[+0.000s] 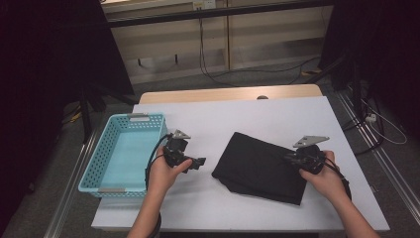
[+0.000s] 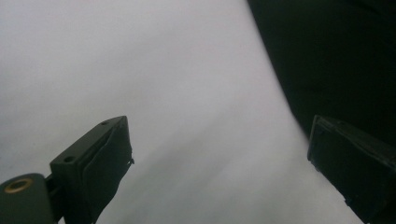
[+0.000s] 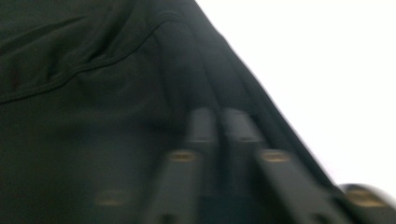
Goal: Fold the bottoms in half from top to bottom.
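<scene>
One black folded cloth (image 1: 260,168) (seam visible); right tongs (image 3: 219,116) pressed together, left tongs (image 2: 219,158) spread.

A rectangular table with a white top (image 1: 257,111) and a pale wooden far edge fills the middle of the room. On its left side sits a light-blue perforated plastic basket (image 1: 94,163) with grey handle clips at both short ends, open and tilted slightly out of line with the table's edge. Behind the table runs a low beige panelled wall (image 1: 257,37), with a thin black cable (image 1: 208,69) hanging down it and looping across the grey carpeted floor (image 1: 237,79). Tall black curtains (image 1: 49,59) flank the scene at both sides, and a metal floor rail (image 1: 369,134) runs along the right.
</scene>
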The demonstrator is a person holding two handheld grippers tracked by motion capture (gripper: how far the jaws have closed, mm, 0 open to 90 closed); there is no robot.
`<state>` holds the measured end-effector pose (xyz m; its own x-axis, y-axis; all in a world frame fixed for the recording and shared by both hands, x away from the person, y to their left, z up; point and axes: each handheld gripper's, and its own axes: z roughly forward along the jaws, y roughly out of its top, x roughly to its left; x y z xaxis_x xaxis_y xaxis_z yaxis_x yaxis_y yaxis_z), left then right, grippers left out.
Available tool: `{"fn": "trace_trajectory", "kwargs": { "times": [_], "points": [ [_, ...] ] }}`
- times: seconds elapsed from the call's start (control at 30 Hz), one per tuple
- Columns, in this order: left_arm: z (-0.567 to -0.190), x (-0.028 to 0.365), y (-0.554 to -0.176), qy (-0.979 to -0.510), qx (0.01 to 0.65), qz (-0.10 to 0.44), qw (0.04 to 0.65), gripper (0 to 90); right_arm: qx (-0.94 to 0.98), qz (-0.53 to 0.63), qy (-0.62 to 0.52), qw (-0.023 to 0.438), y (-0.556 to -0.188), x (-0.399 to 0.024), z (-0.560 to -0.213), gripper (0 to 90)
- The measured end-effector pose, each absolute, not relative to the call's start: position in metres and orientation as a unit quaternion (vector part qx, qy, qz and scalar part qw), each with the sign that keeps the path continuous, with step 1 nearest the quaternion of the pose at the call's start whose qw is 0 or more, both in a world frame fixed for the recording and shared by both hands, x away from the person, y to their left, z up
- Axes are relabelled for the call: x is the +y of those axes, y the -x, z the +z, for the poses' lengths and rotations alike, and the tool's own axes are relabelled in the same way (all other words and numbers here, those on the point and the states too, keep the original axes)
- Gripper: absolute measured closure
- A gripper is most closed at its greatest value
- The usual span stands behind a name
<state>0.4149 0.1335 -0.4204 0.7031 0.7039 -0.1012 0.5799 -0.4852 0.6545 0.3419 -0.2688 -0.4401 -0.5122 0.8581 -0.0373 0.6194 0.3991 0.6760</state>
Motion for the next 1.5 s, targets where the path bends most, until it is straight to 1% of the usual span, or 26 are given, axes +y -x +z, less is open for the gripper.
{"fn": "trace_trajectory", "kwargs": {
  "times": [0.1, 0.23, 0.4, 0.43, 0.47, 0.5, 0.53, 0.6, 0.63, 0.77, 0.83, 0.9, 0.97, 1.2, 1.33, 1.5],
  "points": [
    [-0.42, 0.133, -0.415, -0.862, 0.367, 0.089, 0.339, 6.4, 0.809, 0.325, -0.451, 0.189, -0.339, -0.271, -0.435, 89.5],
    [-0.42, 0.13, -0.415, -0.859, 0.371, 0.091, 0.34, 6.4, 0.801, 0.345, -0.444, 0.205, -0.339, -0.272, -0.425, 89.6],
    [-0.421, 0.129, -0.416, -0.863, 0.366, 0.086, 0.338, 6.4, 0.805, 0.338, -0.44, 0.21, -0.352, -0.27, -0.43, 89.0],
    [-0.421, 0.129, -0.417, -0.862, 0.367, 0.084, 0.339, 6.4, 0.807, 0.336, -0.439, 0.207, -0.356, -0.27, -0.433, 86.5],
    [-0.421, 0.13, -0.417, -0.862, 0.368, 0.086, 0.339, 6.4, 0.807, 0.332, -0.443, 0.205, -0.359, -0.27, -0.437, 79.0],
    [-0.421, 0.13, -0.418, -0.861, 0.369, 0.087, 0.339, 6.4, 0.806, 0.325, -0.449, 0.209, -0.361, -0.27, -0.441, 74.8],
    [-0.421, 0.131, -0.418, -0.86, 0.371, 0.087, 0.34, 6.4, 0.806, 0.323, -0.451, 0.207, -0.363, -0.27, -0.444, 73.8],
    [-0.422, 0.131, -0.418, -0.859, 0.372, 0.087, 0.34, 6.4, 0.8, 0.328, -0.46, 0.204, -0.366, -0.271, -0.447, 65.4],
    [-0.422, 0.131, -0.419, -0.86, 0.372, 0.084, 0.339, 6.4, 0.799, 0.328, -0.458, 0.209, -0.366, -0.272, -0.447, 65.2],
    [-0.425, 0.13, -0.419, -0.861, 0.371, 0.085, 0.336, 6.4, 0.798, 0.334, -0.464, 0.191, -0.367, -0.271, -0.45, 70.1],
    [-0.424, 0.13, -0.418, -0.862, 0.371, 0.083, 0.336, 6.4, 0.795, 0.343, -0.47, 0.173, -0.368, -0.272, -0.45, 80.6],
    [-0.424, 0.13, -0.418, -0.863, 0.369, 0.083, 0.335, 6.4, 0.798, 0.342, -0.465, 0.175, -0.367, -0.271, -0.449, 84.0],
    [-0.424, 0.129, -0.418, -0.863, 0.369, 0.083, 0.335, 6.4, 0.797, 0.344, -0.465, 0.176, -0.366, -0.272, -0.446, 85.2],
    [-0.422, 0.13, -0.417, -0.859, 0.372, 0.084, 0.343, 6.4, 0.776, 0.364, -0.491, 0.158, -0.355, -0.291, -0.429, 85.7],
    [-0.421, 0.128, -0.417, -0.859, 0.37, 0.084, 0.344, 6.4, 0.769, 0.37, -0.494, 0.167, -0.347, -0.299, -0.419, 85.8],
    [-0.42, 0.127, -0.415, -0.857, 0.368, 0.081, 0.351, 6.3, 0.778, 0.347, -0.492, 0.18, -0.341, -0.305, -0.422, 85.7]
  ]
}}
